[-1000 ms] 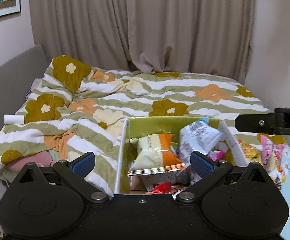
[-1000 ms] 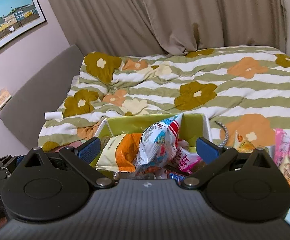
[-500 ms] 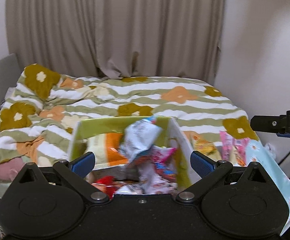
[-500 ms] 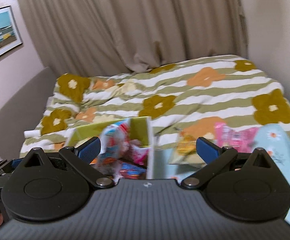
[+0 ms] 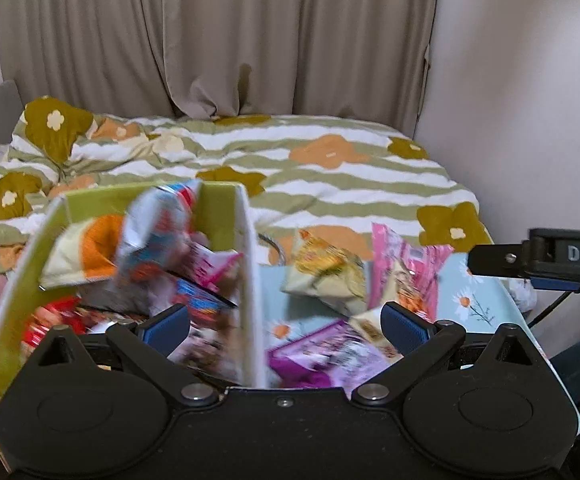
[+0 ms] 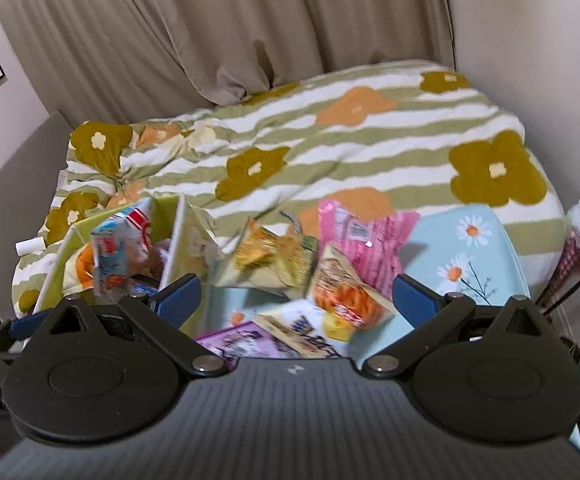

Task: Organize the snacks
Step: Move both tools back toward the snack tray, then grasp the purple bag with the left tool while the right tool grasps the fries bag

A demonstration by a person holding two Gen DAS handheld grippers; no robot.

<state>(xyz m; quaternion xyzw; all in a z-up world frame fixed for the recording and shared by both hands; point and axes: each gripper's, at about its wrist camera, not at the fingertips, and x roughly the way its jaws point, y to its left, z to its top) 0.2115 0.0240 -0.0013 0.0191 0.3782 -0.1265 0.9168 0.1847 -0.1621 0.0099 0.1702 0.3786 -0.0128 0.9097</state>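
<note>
On the left, the green cardboard box point(image 5: 226, 200) already holds many snack bags. The left gripper point(image 5: 284, 322) is wide open and holds nothing. More shiny snack packets point(image 6: 330, 276) lie loose on the light blue flowered tray point(image 6: 486, 248) beside the box. The right gripper point(image 6: 296, 294) is wide open and empty too. I think it must go down and pinch one packet next.

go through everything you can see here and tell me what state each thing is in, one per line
Left gripper: open, empty.
Right gripper: open, empty.
Green box: open-topped, full of snack bags.
Blue-and-red bag: upright in the box, poking above the rim.
Pink packet: flat on the floral tray, outside the box.
Purple packet: flat, outside the box.
Curtains: drawn.
</note>
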